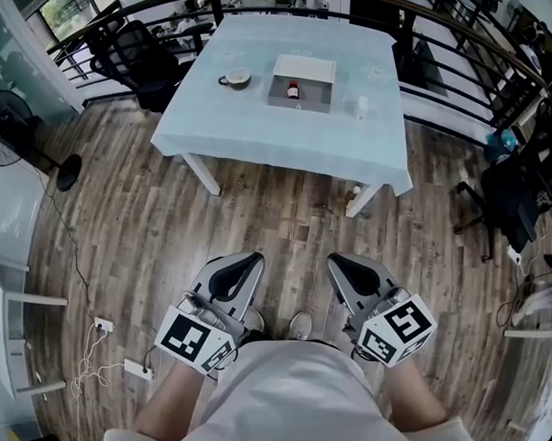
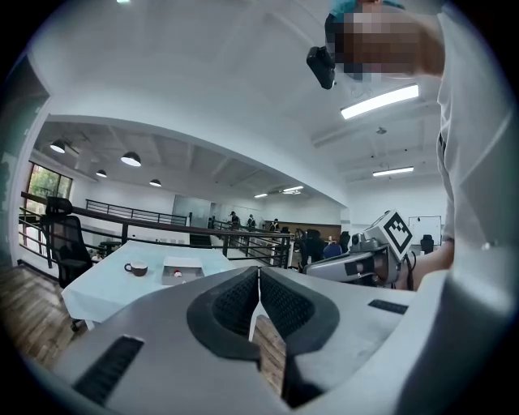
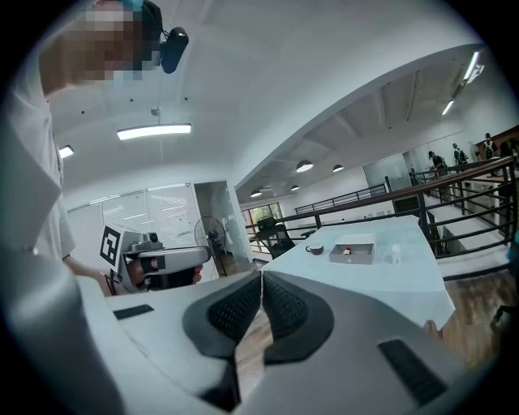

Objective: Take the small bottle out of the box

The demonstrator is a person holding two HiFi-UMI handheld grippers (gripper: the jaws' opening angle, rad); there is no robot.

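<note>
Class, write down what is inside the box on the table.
One small red-topped bottle, left of the box's middle; elsewhere bare floor shows. The spot beneath the bottle is covered.

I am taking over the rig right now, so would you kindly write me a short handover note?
Left gripper: jaws together, empty, held by the person's body, well short of the table.
Right gripper: likewise shut and empty.
Things: the small bottle is inside the open box on the table; a cup sits to the box's left in the head view.
Done: nothing yet; the bottle is untouched.
Left: step up to the table, open a gripper, grip the bottle and lift it out of the box.
</note>
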